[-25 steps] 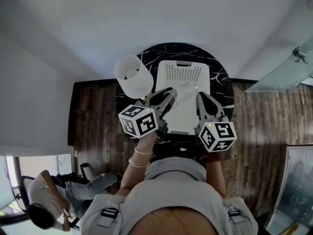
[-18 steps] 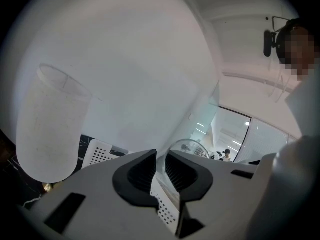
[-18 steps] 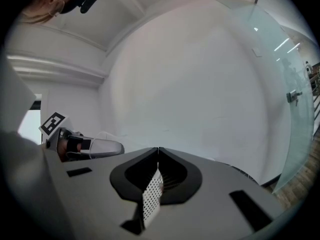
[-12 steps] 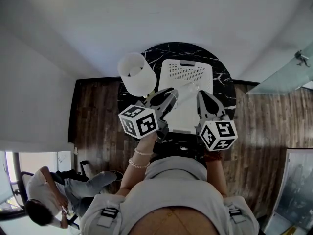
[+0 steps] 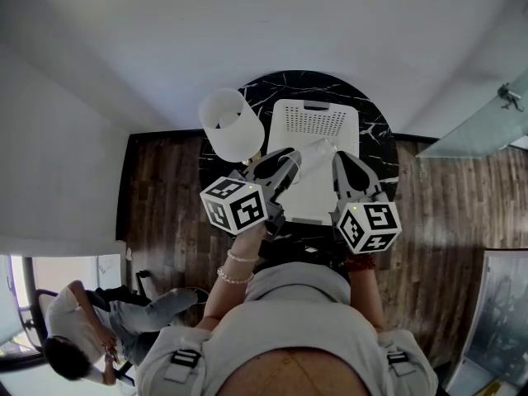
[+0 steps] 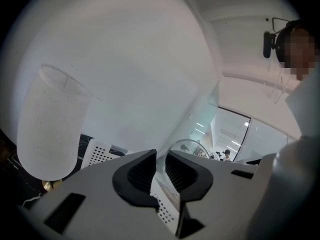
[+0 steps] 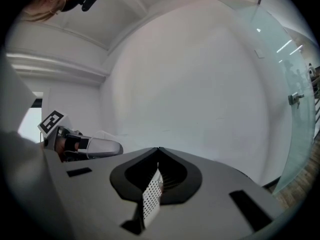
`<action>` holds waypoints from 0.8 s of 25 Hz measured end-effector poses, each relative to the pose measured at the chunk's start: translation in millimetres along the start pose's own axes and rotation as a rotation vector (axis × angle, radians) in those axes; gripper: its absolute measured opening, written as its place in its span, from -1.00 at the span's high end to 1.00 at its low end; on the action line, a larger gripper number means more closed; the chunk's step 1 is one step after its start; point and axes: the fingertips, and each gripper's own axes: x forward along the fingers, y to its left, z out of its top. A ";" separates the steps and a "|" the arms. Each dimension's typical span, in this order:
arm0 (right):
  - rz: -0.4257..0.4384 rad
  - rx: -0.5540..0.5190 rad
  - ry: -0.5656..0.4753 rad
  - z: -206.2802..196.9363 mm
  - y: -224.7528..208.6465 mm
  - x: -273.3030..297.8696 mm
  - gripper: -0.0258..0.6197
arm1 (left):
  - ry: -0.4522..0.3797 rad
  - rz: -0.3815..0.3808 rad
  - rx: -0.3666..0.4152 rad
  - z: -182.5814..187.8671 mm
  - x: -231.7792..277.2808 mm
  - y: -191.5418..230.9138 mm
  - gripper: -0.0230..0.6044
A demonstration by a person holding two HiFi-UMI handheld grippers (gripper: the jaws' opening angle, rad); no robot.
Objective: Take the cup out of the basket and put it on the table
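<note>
**Glass cup pinched by the rim over the basket, right gripper clamped on the basket wall**

The cup (image 6: pixel 187 148) is clear glass and hard to read. In the left gripper view only its round rim and a slice of wall show above the jaws; its lower part is hidden behind them. In the head view it is a faint glint over the near right part of the basket (image 5: pixel 309 122). No view shows whether its base rests on the basket floor or hangs above it.

The left gripper (image 5: pixel 289 162) has its jaws drawn nearly together, with the thin wall of the cup caught between them. The right gripper (image 7: pixel 158 171) is closed on a strip of white perforated plastic, the basket's right-hand wall. The rest of the basket is cut off below that view.

The white basket sits on a round black marbled table (image 5: pixel 272 89). A white lampshade (image 5: pixel 231 126) stands just beside the basket's left edge and fills much of the left gripper view.
</note>
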 end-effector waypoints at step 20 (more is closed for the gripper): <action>-0.005 -0.010 0.015 -2.2 0.6 -2.2 0.88 | 0.012 0.007 0.006 -2.9 -1.7 0.5 0.74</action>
